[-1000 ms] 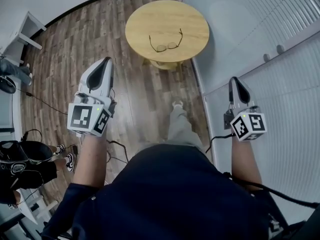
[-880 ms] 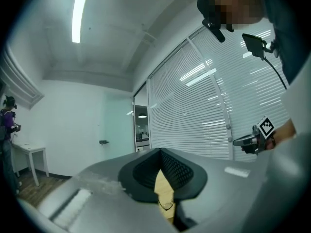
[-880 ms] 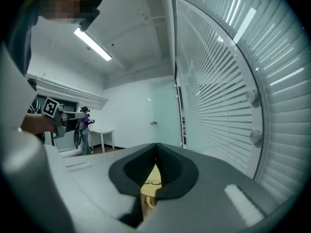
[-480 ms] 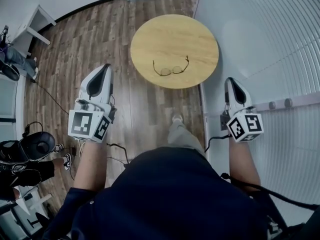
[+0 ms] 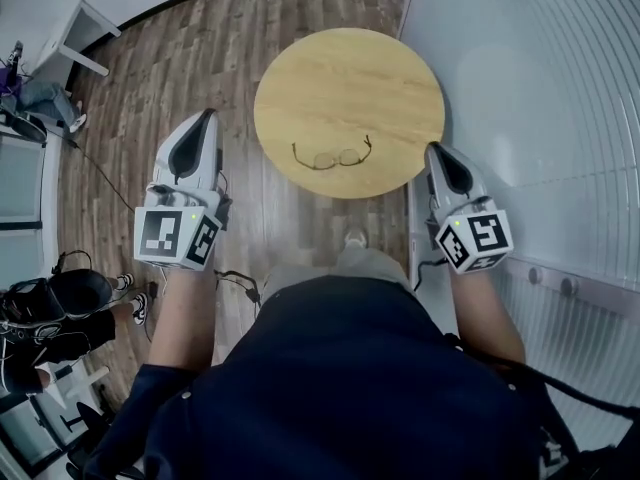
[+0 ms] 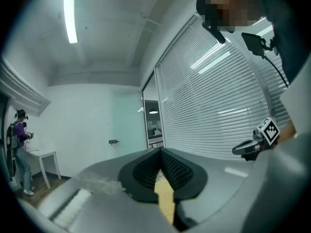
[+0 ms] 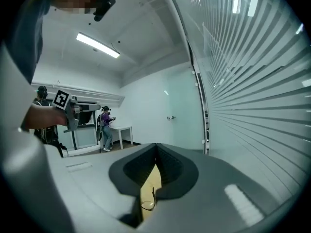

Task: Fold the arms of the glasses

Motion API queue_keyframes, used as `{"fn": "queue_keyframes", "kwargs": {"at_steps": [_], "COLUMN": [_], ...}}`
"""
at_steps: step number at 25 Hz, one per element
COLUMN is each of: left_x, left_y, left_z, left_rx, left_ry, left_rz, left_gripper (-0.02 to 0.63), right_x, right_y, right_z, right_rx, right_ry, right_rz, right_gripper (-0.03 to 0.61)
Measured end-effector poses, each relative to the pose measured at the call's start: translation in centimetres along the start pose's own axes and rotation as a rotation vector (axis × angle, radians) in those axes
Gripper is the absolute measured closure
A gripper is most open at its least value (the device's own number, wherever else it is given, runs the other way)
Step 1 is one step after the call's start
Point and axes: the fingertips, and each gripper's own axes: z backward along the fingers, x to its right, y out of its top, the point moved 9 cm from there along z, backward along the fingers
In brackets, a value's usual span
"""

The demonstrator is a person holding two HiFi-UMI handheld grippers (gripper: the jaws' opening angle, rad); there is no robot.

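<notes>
A pair of thin dark-rimmed glasses (image 5: 332,155) lies on the near part of a round wooden table (image 5: 350,78), arms spread open and pointing away from me. My left gripper (image 5: 207,117) hangs over the floor left of the table, shut on nothing. At the table's right edge my right gripper (image 5: 434,149) is also shut and empty, a short way right of the glasses. In the right gripper view the glasses (image 7: 148,201) and table top (image 7: 151,181) show through the slot under the shut right gripper (image 7: 156,146). The left gripper (image 6: 161,153) view shows only table wood (image 6: 165,197).
A wall of white blinds (image 5: 560,118) runs close along the right. A white side table (image 5: 85,30) stands far left. Dark bags (image 5: 50,308) and cables (image 5: 100,183) lie on the wood floor at left. A person (image 7: 106,126) stands by a far desk.
The table and glasses have come nearer and lower in the head view. My right gripper has moved up to the table's right edge. Both grippers stay shut.
</notes>
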Motion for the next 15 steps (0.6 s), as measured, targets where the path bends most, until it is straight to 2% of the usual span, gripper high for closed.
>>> {"fn": "queue_keyframes", "kwargs": {"at_steps": [8,15], "left_x": [-0.3,-3.5], "left_y": [-1.1,-3.6], "left_z": [-4.9,-9.9], "left_rx": [-0.05,-0.081], "left_ry": [-0.012,-0.097], "left_rz": [0.005,0.011], "left_gripper": [0.611,0.611], "right_x": [2.1,2.5], "right_y": [0.1,-2.1], "right_z": [-4.7,-9.7], "right_rx": [-0.029,-0.081], "right_ry": [0.045,0.017], "right_rz": [0.001,-0.003], "right_gripper": [0.569,0.569]}}
